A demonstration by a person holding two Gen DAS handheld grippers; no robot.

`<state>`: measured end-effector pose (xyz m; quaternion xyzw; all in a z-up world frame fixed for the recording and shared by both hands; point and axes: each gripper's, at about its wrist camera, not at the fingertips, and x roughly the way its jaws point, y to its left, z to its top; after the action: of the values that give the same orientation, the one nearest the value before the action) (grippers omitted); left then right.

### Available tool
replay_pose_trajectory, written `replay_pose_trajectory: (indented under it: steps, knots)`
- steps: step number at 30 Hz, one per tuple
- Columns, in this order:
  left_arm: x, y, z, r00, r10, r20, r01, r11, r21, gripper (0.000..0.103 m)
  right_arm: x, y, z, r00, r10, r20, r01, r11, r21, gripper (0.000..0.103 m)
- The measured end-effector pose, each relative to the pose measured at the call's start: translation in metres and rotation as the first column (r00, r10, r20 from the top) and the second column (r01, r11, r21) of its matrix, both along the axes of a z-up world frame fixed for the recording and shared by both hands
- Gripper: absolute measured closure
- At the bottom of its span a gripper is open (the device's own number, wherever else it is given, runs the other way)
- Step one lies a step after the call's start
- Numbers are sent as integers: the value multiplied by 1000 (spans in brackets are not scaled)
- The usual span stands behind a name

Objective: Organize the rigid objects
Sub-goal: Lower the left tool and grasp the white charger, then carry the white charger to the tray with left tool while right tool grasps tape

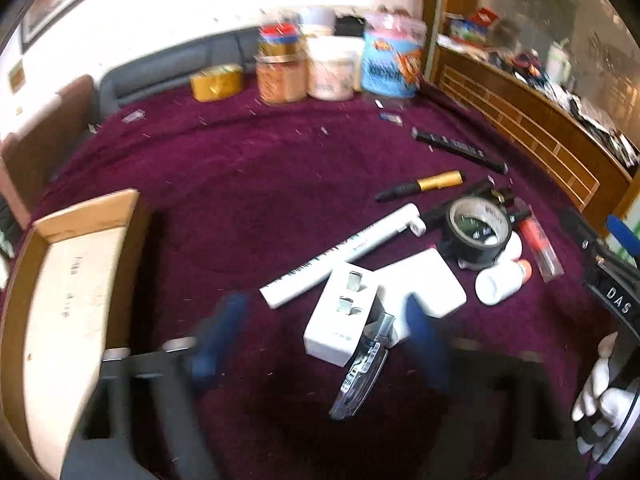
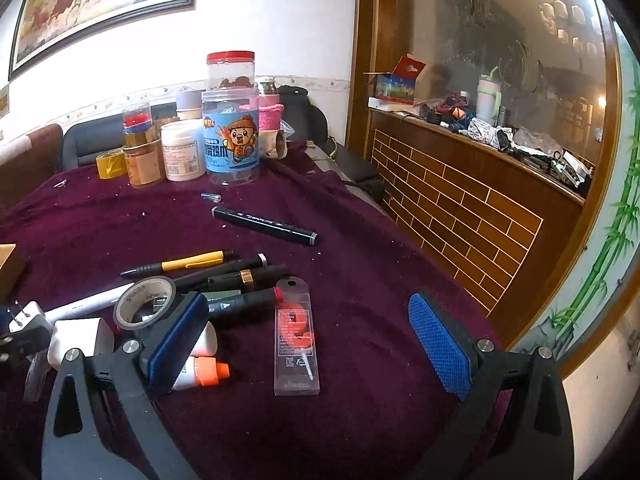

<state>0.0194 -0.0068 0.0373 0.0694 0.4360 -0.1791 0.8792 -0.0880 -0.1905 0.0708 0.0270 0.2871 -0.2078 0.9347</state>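
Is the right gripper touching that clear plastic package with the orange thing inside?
Apart. The right wrist view shows the right gripper open, the clear package lying flat between its jaws with purple cloth visible on both sides.

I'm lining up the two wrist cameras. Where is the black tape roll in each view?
Left wrist: the black tape roll sits right of centre, beyond the white chargers.
Right wrist: black tape roll is at lower left, just behind the right gripper's left finger.
Shared landmark: the blue cartoon jar at the back.

Each black tool (image 2: 304,344) has blue textured pads (image 2: 440,344) and silver screws.
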Motion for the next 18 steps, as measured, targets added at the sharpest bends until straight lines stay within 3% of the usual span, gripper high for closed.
replay_pose_trajectory:
  steps: [2,5,8,12,18]
  knots:
    - [1,4,0,999,-11,-43,10,999,-33,85,0,-1,0,1000,-1,-1,1,1000,6,2]
    - [-10,11,3,999,-4,-44,1,998,-59,85,1,0,-1,1000,2,-6,-2,1000,10,2]
    - [-15,17,4,999,10,-41,-13,996,-83,84,2,0,-1,1000,3,-8,-3,1000,11,2]
    - [-8,15,-3,998,34,-60,-39,996,-83,68,3,-1,-1,1000,0,-12,0,1000,12,2]
    - [-7,14,-5,997,42,-57,-47,995,-91,68,6,-1,-3,1000,0,-26,0,1000,9,2]
